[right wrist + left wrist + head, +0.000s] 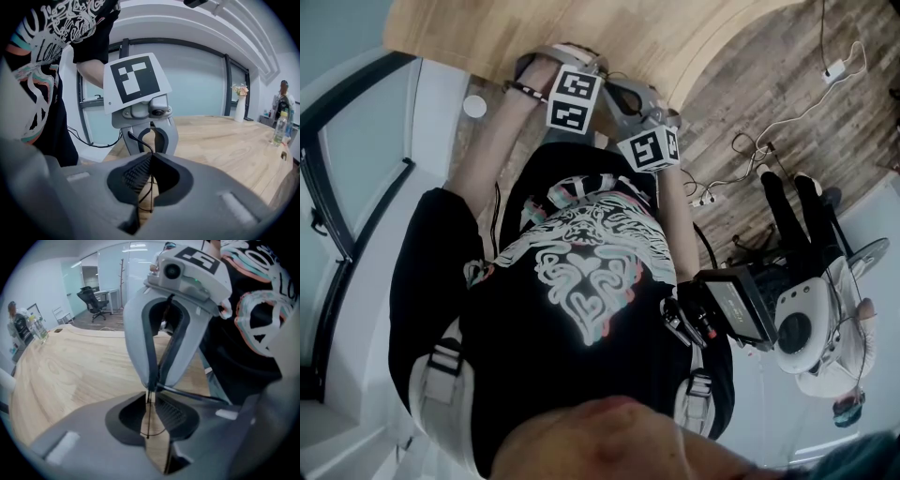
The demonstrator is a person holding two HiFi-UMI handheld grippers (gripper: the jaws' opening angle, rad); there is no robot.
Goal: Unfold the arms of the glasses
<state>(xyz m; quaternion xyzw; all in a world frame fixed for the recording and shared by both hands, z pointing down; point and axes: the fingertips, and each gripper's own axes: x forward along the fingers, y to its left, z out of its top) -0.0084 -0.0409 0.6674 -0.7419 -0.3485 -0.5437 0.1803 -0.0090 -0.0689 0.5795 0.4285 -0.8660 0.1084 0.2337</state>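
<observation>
Thin black wire glasses [149, 420] hang between my two grippers just over the near edge of the wooden table [75, 366]. My right gripper [152, 386] faces the left one and is shut on the frame. One dark arm [192, 394] sticks out sideways from that grip. My left gripper [153, 404] has its jaws a little apart, with the wire lying along one pad and wood showing in the gap. In the right gripper view the frame's wire [149, 187] runs down between the right gripper's [149, 164] shut pads. An arm's curved tip [137, 139] rises toward the left gripper [151, 151].
A vase of flowers [240, 108] and a bottle [280, 126] stand far along the table. An office chair [93, 298] is across the room. A person in white [811, 319] stands to my right, and cables [750, 150] lie on the floor.
</observation>
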